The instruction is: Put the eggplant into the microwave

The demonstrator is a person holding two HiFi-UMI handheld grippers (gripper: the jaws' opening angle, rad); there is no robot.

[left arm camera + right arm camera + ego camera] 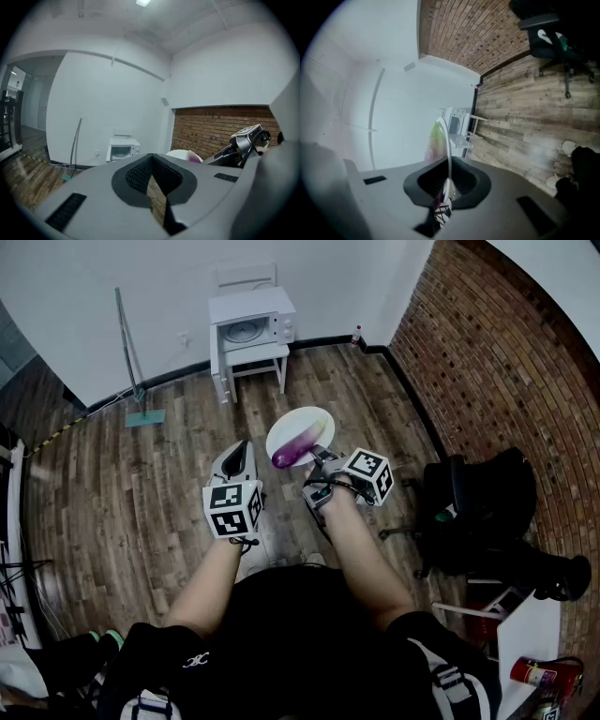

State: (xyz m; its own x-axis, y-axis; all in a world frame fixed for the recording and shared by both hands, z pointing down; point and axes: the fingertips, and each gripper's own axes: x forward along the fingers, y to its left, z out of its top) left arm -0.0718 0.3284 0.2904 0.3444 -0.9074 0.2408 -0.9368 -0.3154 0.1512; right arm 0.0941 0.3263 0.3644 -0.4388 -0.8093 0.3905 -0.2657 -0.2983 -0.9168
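Eggplant (pixel 292 455) plate (pixel 306 422) tight in right gripper (pixel 316 455)

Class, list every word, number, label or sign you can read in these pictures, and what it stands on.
No text is readable anywhere.
Marker cubes: black-and-white square patterns, no letters.
Red can: label too small to read.
Microwave: panel markings too blurred to read.
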